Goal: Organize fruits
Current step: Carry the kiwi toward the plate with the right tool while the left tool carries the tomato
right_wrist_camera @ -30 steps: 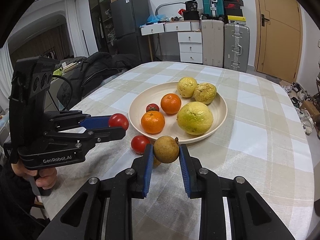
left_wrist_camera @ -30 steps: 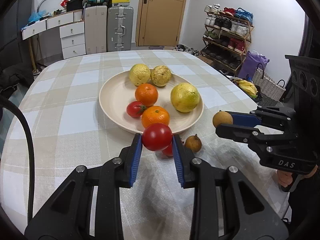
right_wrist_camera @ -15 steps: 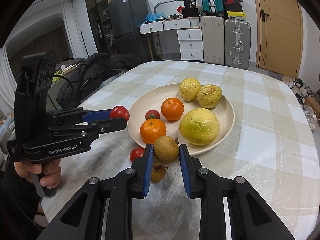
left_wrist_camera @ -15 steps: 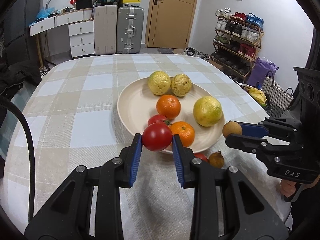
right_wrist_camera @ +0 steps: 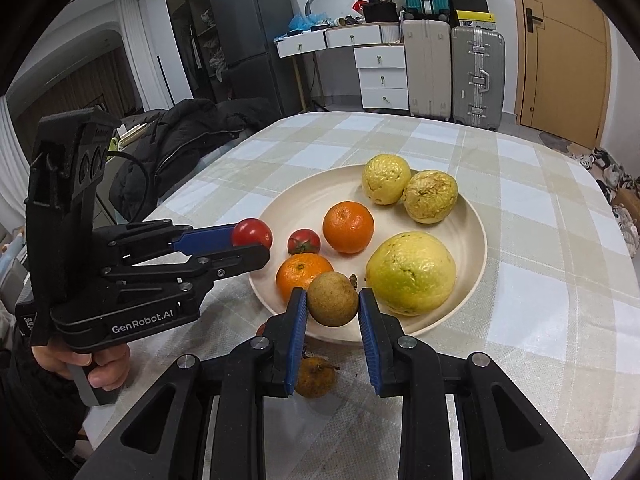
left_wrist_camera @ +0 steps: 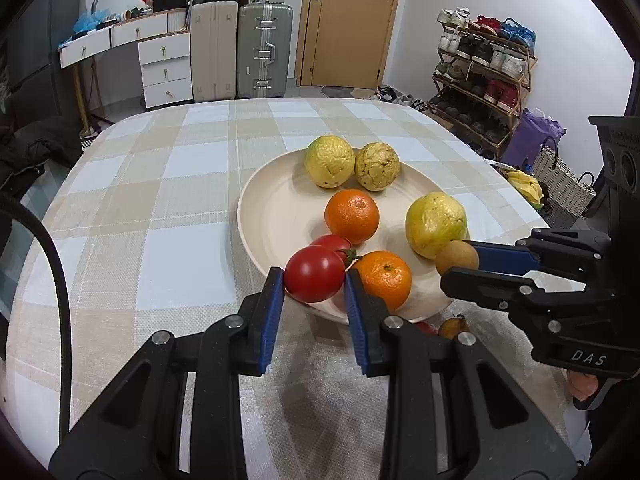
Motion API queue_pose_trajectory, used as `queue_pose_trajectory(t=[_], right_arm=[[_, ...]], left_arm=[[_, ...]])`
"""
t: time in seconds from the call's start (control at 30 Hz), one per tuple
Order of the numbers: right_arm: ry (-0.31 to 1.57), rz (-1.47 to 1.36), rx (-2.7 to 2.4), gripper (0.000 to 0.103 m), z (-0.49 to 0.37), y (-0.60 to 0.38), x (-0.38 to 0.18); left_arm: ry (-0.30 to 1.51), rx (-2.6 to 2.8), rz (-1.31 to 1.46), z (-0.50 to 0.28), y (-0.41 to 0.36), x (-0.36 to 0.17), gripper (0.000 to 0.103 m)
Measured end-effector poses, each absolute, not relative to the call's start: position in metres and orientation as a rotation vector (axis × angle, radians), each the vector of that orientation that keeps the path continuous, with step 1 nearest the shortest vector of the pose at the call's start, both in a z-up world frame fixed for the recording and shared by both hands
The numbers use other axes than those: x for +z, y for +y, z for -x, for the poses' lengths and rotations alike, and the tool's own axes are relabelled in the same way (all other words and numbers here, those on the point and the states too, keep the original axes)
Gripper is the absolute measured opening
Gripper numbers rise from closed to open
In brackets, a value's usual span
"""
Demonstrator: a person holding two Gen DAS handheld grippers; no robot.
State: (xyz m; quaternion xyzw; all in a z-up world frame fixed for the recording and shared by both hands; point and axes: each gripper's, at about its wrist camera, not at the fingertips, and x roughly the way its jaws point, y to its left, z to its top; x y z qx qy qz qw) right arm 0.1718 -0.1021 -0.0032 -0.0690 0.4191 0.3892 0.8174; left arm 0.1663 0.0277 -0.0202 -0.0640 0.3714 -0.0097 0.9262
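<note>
My left gripper (left_wrist_camera: pixel 315 276) is shut on a red tomato (left_wrist_camera: pixel 315 273) and holds it over the near rim of the cream plate (left_wrist_camera: pixel 272 216). My right gripper (right_wrist_camera: pixel 333 306) is shut on a brown round fruit (right_wrist_camera: pixel 332 299) over the plate's near rim (right_wrist_camera: pixel 476 280). The plate holds two oranges (left_wrist_camera: pixel 352 216), a small tomato (right_wrist_camera: pixel 304 241), a large yellow-green fruit (right_wrist_camera: pixel 410 274) and two wrinkled yellow fruits (right_wrist_camera: pixel 386 179). Another brown fruit (right_wrist_camera: pixel 314 376) and a partly hidden tomato (left_wrist_camera: pixel 425 327) lie on the cloth by the plate.
The round table has a checked beige cloth (left_wrist_camera: pixel 160 208). A black jacket (right_wrist_camera: pixel 192 136) hangs at the table's left side. Suitcases (left_wrist_camera: pixel 262 50), drawers and a shoe rack (left_wrist_camera: pixel 484 72) stand beyond the table.
Both grippers have moved forward with their fruits, from above the cloth to over the plate's near rim. The loose fruits on the cloth have fallen behind the fingers.
</note>
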Motion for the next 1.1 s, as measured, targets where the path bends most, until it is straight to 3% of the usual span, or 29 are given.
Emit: queue_pose_trajectory(t=[1.1], right_arm=[[0.944,0.125,0.687,0.027,-0.223,-0.109,-0.027]], left_arm=[[0.765,0.02,0.075,-0.191,0.022,-0.027,0.028]])
